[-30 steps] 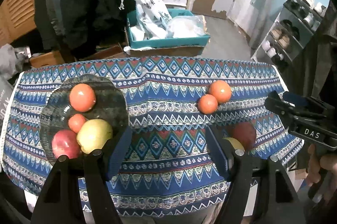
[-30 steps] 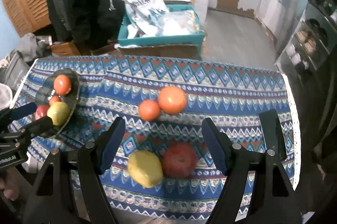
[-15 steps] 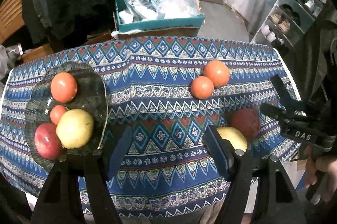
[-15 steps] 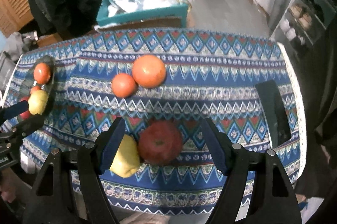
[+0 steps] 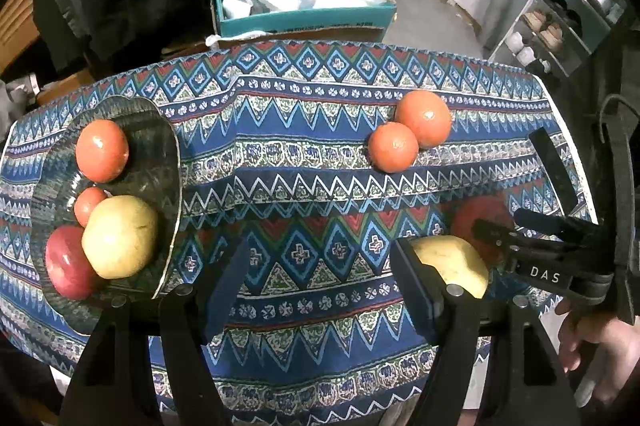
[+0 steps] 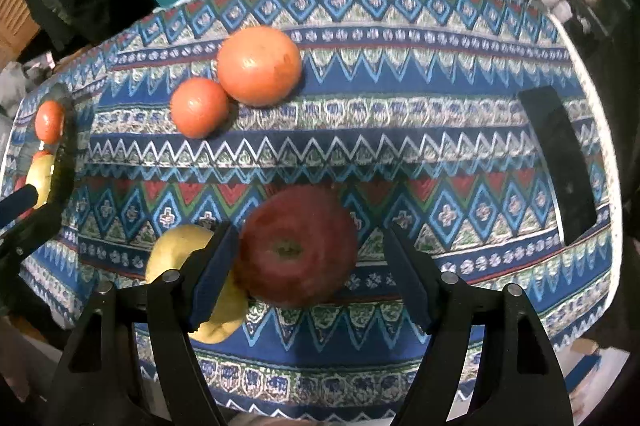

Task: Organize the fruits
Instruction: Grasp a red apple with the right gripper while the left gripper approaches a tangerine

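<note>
Step in hand: pick-up approach on loose fruit. Right gripper (image 6: 308, 266) is wide open, holding nothing; round red apple (image 6: 296, 246) sits between its jaws at lower centre of right wrist view, left pad close to or touching the skin, right pad apart. Yellow apple (image 6: 180, 254) lies just beside it, partly behind the left finger.

Two round orange fruits (image 6: 240, 82) rest touching at upper left, on the patterned blue tablecloth (image 6: 400, 130).

Left gripper (image 5: 320, 286) is open, empty, over bare cloth. Dark glass plate (image 5: 160, 146), left of left wrist view, holds four fruits.

Next move, by judgement: centre, close on red apple w/o nudging the yellow one, then carry to plate.
</note>
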The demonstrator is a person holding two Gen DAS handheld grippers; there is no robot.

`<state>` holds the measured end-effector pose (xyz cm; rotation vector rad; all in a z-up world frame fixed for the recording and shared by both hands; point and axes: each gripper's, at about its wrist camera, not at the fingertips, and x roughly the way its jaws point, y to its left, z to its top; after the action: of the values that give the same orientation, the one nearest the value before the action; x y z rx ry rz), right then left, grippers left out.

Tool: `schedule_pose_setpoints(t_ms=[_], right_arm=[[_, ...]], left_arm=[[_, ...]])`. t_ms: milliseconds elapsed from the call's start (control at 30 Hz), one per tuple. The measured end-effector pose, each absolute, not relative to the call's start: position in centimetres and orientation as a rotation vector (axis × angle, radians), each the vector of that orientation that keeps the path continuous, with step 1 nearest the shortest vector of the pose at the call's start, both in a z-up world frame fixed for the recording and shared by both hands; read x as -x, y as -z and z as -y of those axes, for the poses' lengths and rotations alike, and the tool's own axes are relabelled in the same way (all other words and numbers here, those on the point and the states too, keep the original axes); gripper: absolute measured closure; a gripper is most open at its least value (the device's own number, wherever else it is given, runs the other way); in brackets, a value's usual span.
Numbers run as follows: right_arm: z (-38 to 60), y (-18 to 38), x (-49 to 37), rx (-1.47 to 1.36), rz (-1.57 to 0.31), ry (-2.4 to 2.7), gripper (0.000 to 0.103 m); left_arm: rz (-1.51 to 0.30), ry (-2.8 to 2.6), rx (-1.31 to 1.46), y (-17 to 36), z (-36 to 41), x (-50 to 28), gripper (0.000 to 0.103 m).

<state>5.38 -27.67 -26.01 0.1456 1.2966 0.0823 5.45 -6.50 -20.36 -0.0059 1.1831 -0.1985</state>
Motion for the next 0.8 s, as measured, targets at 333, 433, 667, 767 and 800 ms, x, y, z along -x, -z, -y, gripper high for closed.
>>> schedule_pose_setpoints(t_ms=[333,433,667,767,800], right_arm=[[28.4,29.0,-5.9,-0.288,-1.367,-0.111,0.029],[28.1,28.8,-5.9,-0.248,-1.358,-0.118,0.029],[28.9,27.8,-6.7,-0.149,-1.28,-0.076,0.029],[30.0,27.2,-7.8,-0.126,-1.24,-0.054,0.029],[30.3,27.0,-8.0,-0.118,-1.228,-0.045,0.029]], left_arm=[[-1.208,0.205,-0.013,21.6,7.6,-6.3,0.029],[-1.211,0.211,-0.011,21.7,8.0,-6.7,0.029],[-1.216,0.236,0.035,21.9,9.0,-8.7,0.029],[-1.216,0.256,0.043,22.1,9.7,-9.7,0.028],[-1.216,0.259,0.04,22.2,9.9,-10.0,0.026]])
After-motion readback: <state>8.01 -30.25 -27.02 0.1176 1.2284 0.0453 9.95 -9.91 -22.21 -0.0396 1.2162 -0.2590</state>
